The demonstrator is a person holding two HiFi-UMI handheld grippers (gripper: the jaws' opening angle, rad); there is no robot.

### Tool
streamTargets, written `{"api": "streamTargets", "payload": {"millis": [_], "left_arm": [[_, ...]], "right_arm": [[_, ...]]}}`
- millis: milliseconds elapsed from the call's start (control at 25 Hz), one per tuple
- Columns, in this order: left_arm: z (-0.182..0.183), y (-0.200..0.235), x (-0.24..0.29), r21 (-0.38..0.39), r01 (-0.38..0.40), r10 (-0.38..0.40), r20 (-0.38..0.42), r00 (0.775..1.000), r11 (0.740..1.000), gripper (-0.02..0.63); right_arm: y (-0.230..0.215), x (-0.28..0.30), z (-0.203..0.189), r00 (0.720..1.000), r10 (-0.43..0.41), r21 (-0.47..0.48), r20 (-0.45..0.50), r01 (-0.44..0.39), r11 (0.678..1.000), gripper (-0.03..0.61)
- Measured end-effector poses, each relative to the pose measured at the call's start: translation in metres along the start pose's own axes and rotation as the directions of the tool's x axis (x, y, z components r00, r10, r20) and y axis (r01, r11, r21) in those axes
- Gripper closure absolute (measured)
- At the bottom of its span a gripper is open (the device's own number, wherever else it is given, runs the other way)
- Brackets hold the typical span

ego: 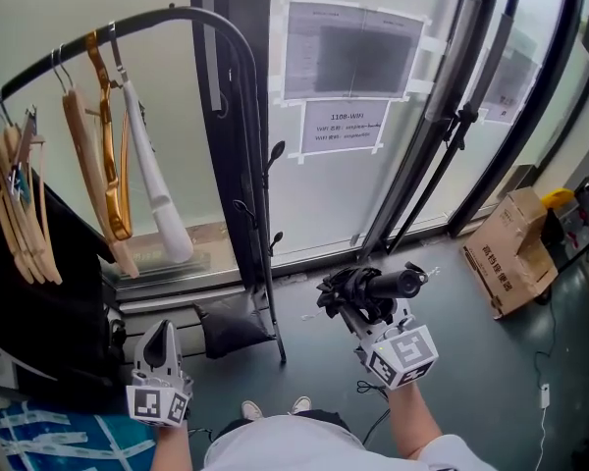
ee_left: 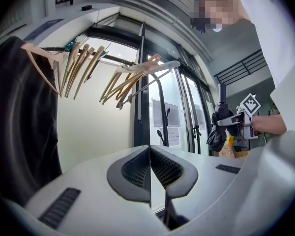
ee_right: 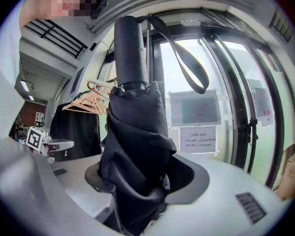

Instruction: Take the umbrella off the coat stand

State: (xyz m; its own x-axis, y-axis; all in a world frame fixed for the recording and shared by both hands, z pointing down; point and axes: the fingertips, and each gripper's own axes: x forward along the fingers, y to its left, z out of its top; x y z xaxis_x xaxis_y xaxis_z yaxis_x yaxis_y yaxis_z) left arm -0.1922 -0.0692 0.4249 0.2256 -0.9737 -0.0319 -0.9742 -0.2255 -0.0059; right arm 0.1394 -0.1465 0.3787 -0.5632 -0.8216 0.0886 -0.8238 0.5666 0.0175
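Right gripper (ego: 361,312) clamps the folded umbrella (ego: 378,286), clear of the coat stand (ego: 266,224) to its left. Left gripper (ego: 160,337) is pinched together, empty. Removal appears complete; next, carry it away steadily.

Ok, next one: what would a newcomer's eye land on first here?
First comes the folded black umbrella, clamped in the right claw low in the middle of the head view, apart from the black coat stand to its left. After that come the hangers on the curved rail at upper left, and the left claw, shut and empty, at bottom left.
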Motion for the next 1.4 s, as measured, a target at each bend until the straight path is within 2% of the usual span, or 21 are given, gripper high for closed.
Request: {"api": "streamTargets", "payload": {"millis": [360, 640, 920, 1400], "left_arm": [[-0.004, 0.012, -0.010, -0.002, -0.038, 0.038, -0.017, 0.999, 0.999, 0.586], [-0.010, 0.015, -0.026, -0.028, -0.075, 0.075, -0.026, 0.997, 0.997, 0.586], [-0.008, 0.025, -0.033, -0.024, -0.106, 0.106, -0.029, 0.994, 0.994, 0.586], [-0.007, 0.028, -0.022, -0.015, -0.077, 0.077, -0.022, 0.997, 0.997, 0.586]], "right_arm": [[-0.015, -0.036, -0.012, 0.993, -0.120, 0.027, -0.019, 0.120, 0.992, 0.326], [-0.021, -0.047, -0.003, 0.986, -0.169, 0.050, 0.000, 0.169, 0.984, 0.327], [-0.021, -0.043, -0.006, 0.984, -0.176, 0.031, -0.010, 0.176, 0.984, 0.325], [-0.014, -0.033, -0.001, 0.987, -0.163, 0.051, -0.001, 0.163, 0.985, 0.326]]}}
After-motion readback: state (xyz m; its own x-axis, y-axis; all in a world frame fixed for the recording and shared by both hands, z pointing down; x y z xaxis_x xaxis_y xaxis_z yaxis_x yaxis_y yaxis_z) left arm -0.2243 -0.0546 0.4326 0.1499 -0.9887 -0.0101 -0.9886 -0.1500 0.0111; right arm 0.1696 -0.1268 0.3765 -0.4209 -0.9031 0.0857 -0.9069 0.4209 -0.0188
